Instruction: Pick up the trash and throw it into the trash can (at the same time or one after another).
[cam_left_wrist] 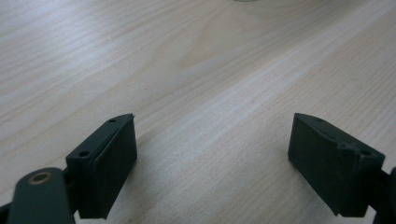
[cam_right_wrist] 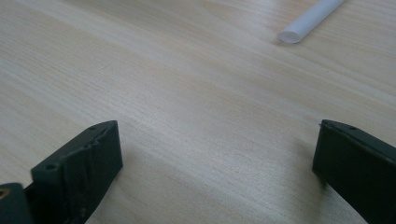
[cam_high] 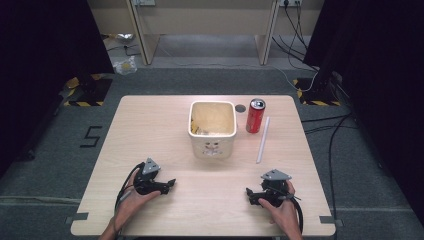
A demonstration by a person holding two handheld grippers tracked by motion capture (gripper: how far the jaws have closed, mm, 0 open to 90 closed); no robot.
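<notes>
Cream square plastic bin [cam_high: 212,149] stands mid-table on the pale wooden table [cam_high: 150,130], holding yellowish scraps. Just right of it stand a red drinks can [cam_high: 255,116] and a white plastic tube [cam_high: 263,140]. Left gripper [cam_high: 167,186] and right gripper [cam_high: 248,195] rest near the front edge, jaws wide, gripping nothing.

Pale wooden table [cam_high: 150,135] bears cream bin [cam_high: 212,145]; red can [cam_high: 255,116]; white tube [cam_high: 263,140].
</notes>
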